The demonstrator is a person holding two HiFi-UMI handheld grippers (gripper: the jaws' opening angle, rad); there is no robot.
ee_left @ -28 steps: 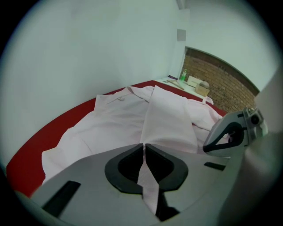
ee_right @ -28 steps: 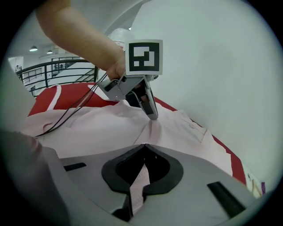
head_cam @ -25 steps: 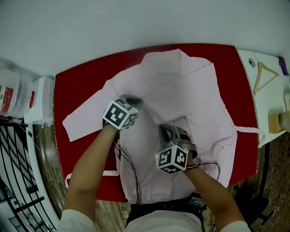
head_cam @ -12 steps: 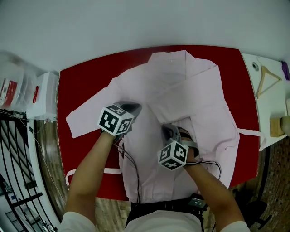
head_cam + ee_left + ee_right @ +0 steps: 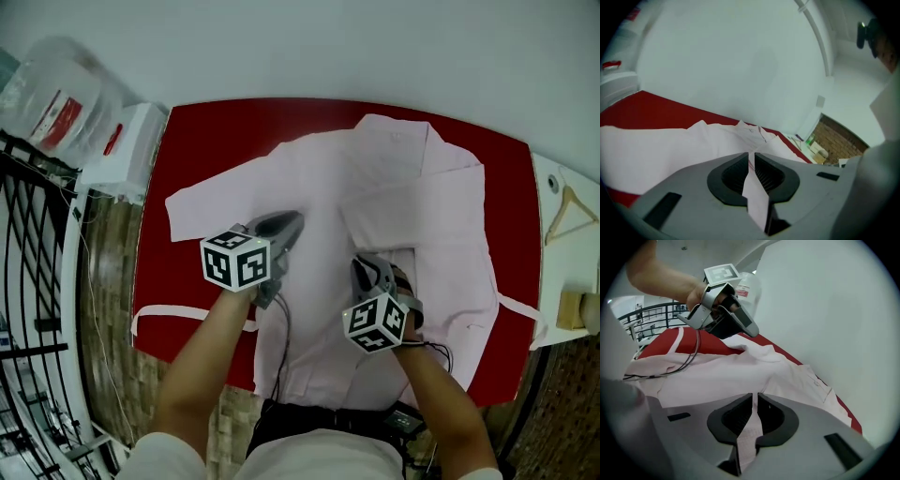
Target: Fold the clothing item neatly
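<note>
A pale pink shirt (image 5: pixel 375 187) lies spread on the red table (image 5: pixel 216 131), collar at the far side, one sleeve stretched out to the left. My left gripper (image 5: pixel 286 225) is shut on a fold of the shirt's left part and holds it raised off the table; in the left gripper view the cloth (image 5: pixel 670 150) runs between the closed jaws of the left gripper (image 5: pixel 751 161). My right gripper (image 5: pixel 361 267) is shut on fabric near the shirt's middle front. The right gripper view shows a strip of shirt (image 5: pixel 740 376) pinched in the right gripper (image 5: pixel 754 401), with the left gripper (image 5: pixel 752 331) beyond it.
A white box (image 5: pixel 122 141) and a plastic bag (image 5: pixel 56 103) stand past the table's left end, beside a black railing (image 5: pixel 37 281). A wooden hanger (image 5: pixel 572 206) lies on a white surface at right. A thin pale strap (image 5: pixel 178 314) trails across the table's near left.
My left gripper has risen and rolled, taking the pinched shirt fabric with it. The right gripper has stayed about where it was. The head view has shifted, so the table sits further right.
</note>
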